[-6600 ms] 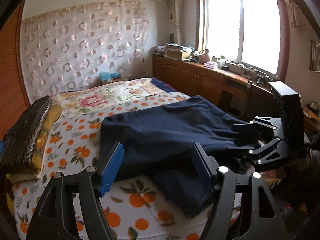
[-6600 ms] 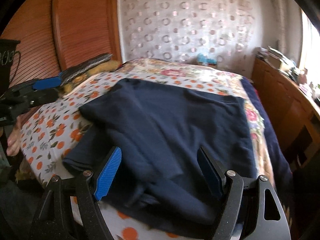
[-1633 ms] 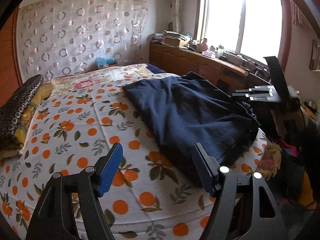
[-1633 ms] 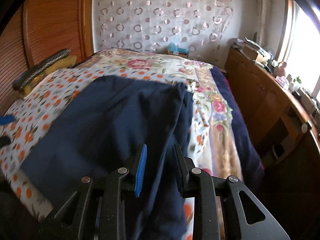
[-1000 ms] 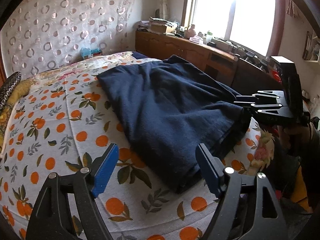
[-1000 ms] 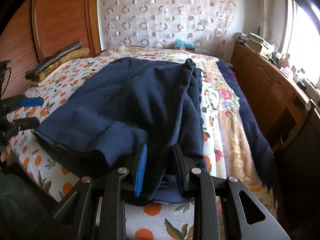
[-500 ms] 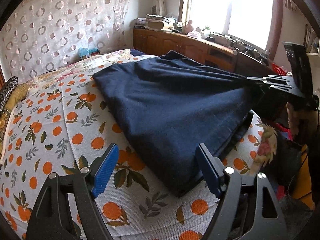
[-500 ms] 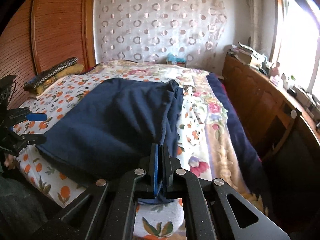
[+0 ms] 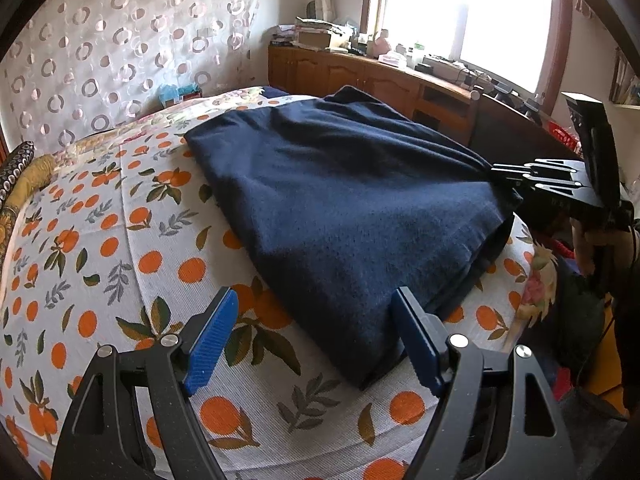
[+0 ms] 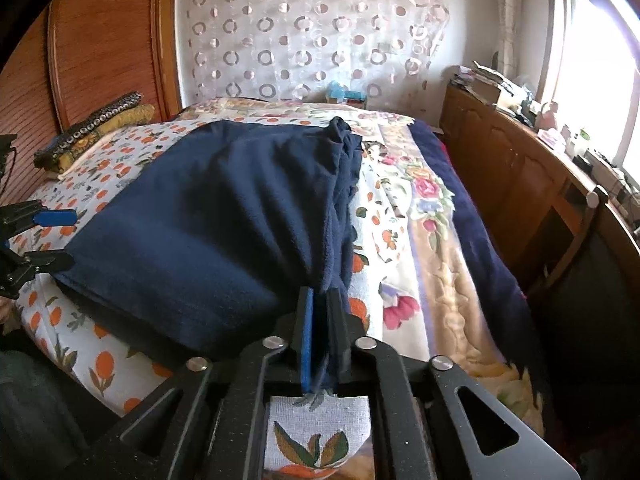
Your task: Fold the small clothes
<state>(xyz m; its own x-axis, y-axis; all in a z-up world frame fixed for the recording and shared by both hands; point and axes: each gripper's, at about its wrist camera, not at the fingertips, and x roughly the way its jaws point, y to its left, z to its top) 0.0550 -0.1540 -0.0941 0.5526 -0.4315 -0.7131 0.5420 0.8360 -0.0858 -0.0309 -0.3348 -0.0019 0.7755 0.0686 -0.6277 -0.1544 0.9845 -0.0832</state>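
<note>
A dark navy garment (image 9: 344,200) lies folded in layers on the orange-print bed sheet (image 9: 100,240); it also shows in the right wrist view (image 10: 224,220). My right gripper (image 10: 320,300) is shut on the garment's near corner and holds the cloth taut; it shows at the right in the left wrist view (image 9: 500,172). My left gripper (image 9: 316,324) is open and empty, its blue pads just short of the garment's near left corner; it shows at the left edge in the right wrist view (image 10: 56,236).
A folded patterned cushion (image 10: 92,128) lies at the head of the bed by the wooden wall. A wooden sideboard (image 9: 380,76) with clutter runs under the window. A floral quilt (image 10: 432,240) covers the bed's right side.
My right gripper has stayed shut on the garment's corner and pulled it tighter toward the bed's edge. The left gripper has barely moved and stays open.
</note>
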